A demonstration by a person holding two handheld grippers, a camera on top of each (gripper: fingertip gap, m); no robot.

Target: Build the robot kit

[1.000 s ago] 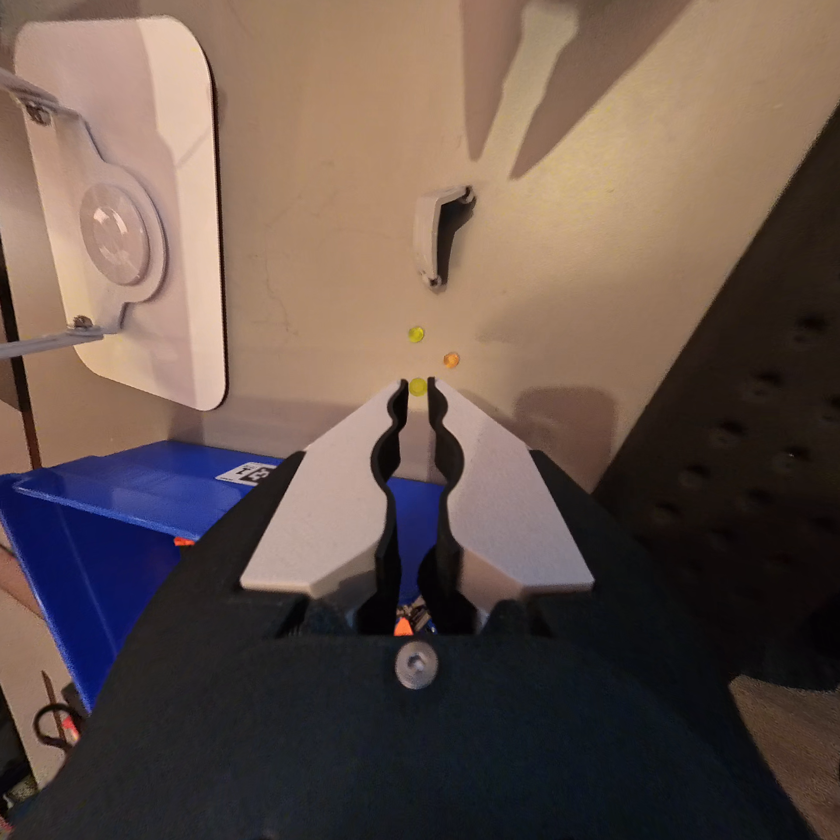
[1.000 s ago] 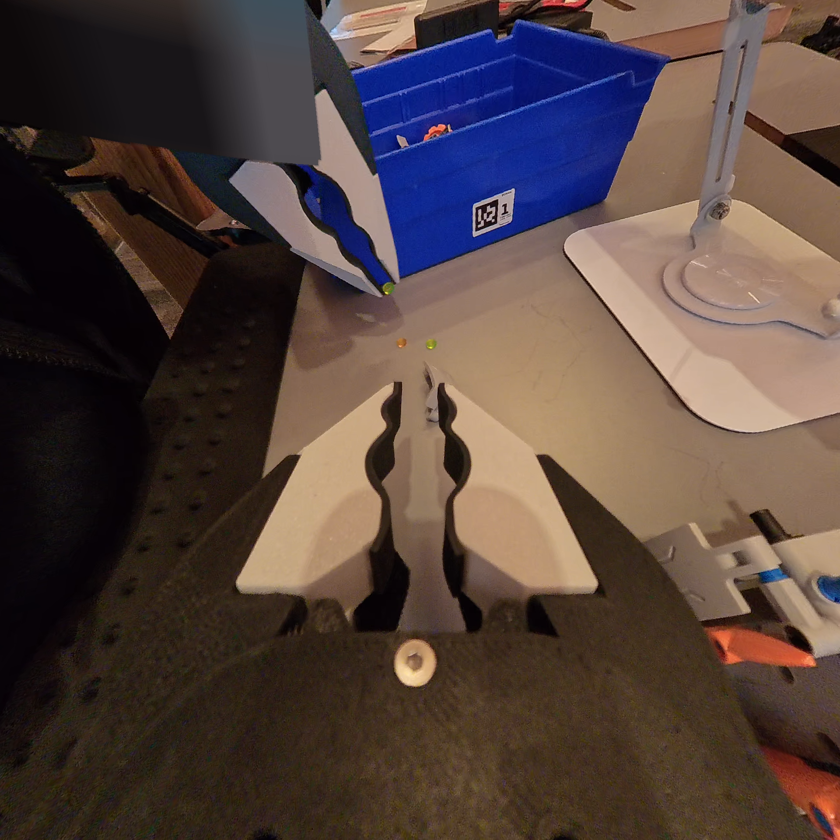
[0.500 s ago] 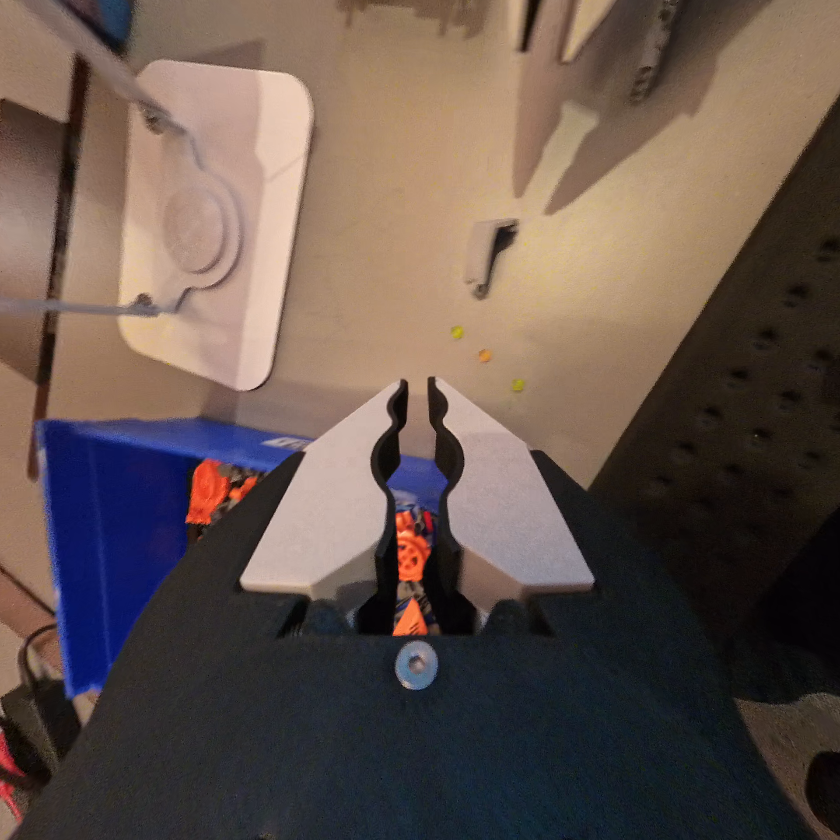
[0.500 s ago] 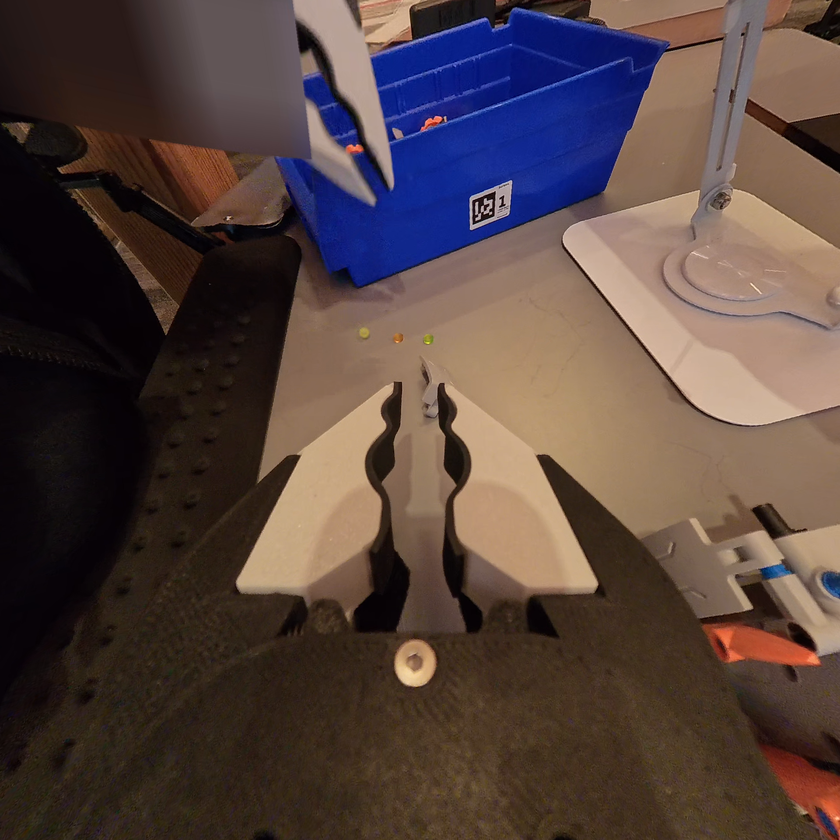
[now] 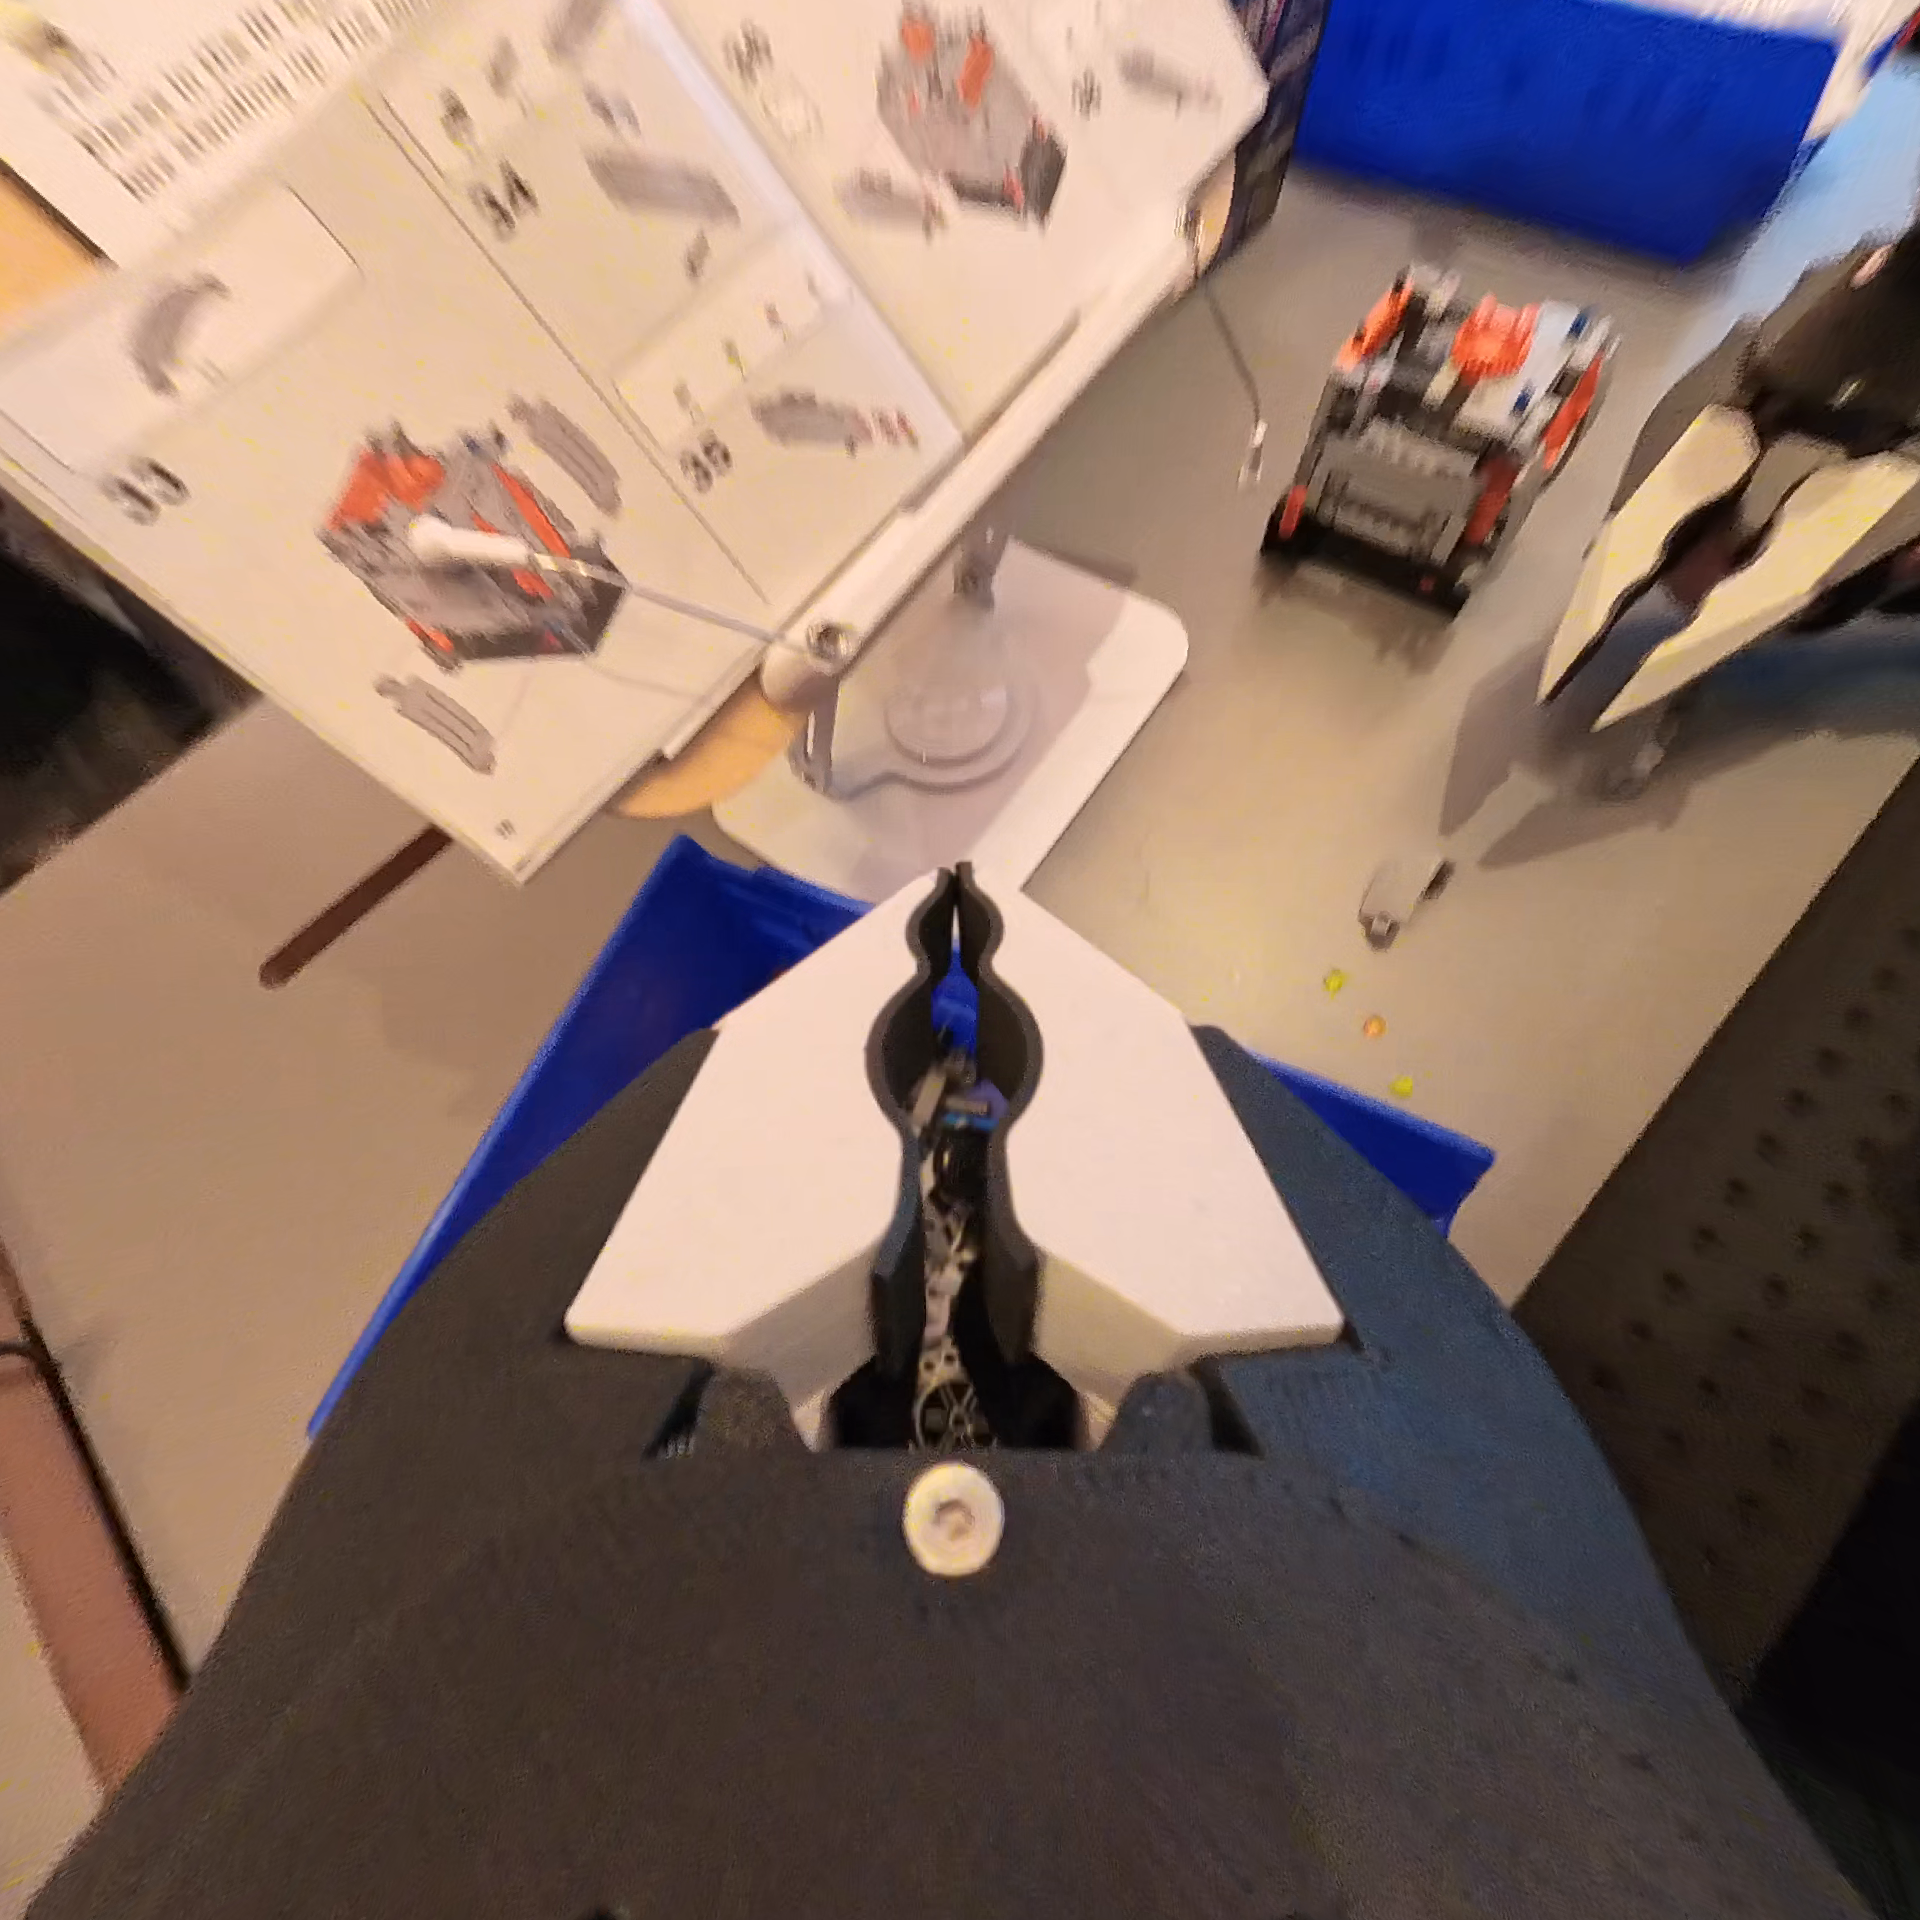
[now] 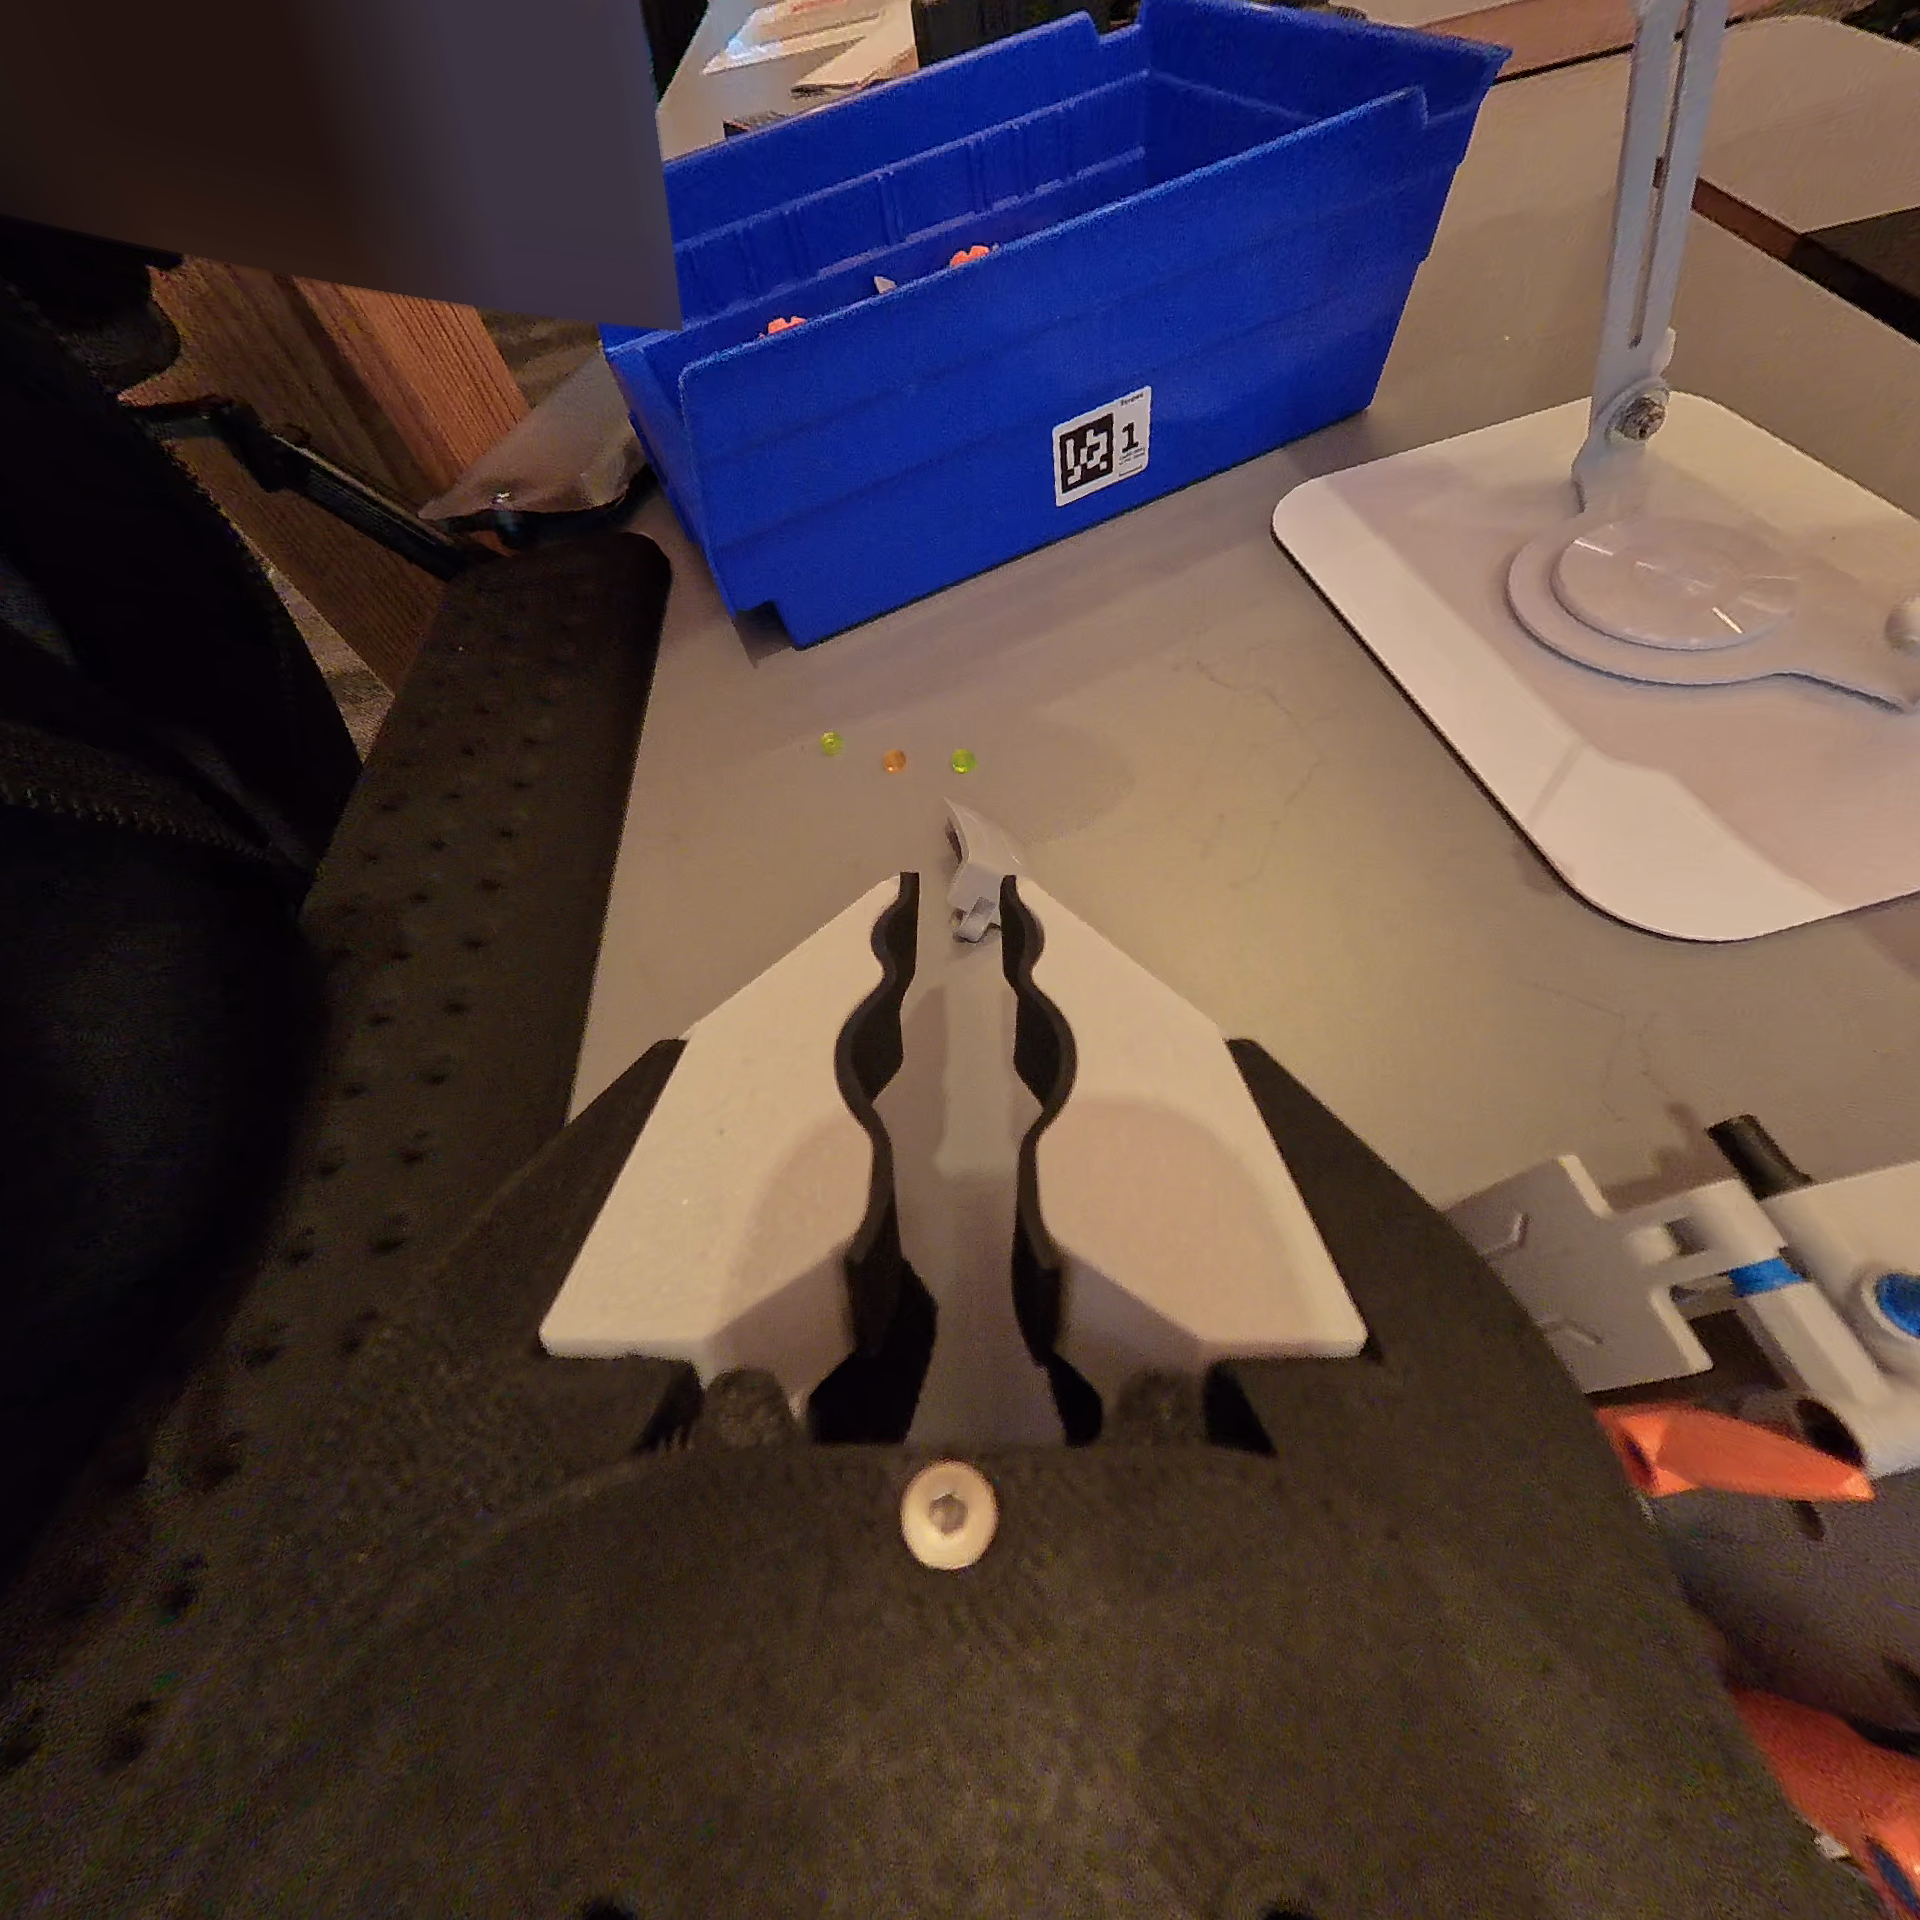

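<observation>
Now the left gripper point(image 5: 956, 883), previously pinching a yellow bead at the grey table point(image 6: 1195, 727), hangs above the blue bin point(image 5: 665, 977), tips nearly closed, empty. Beside the bin lie three beads point(image 6: 894, 761). The right gripper point(image 6: 961, 899) stands parted, tips flanking a grey part point(image 6: 977, 852).

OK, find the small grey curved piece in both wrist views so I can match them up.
Left wrist view: the small grey curved piece lies on the table at the right, below the other gripper.
Right wrist view: the same piece lies at centre, just ahead of the right gripper.
Shared landmark: the row of three beads beside it.
</observation>
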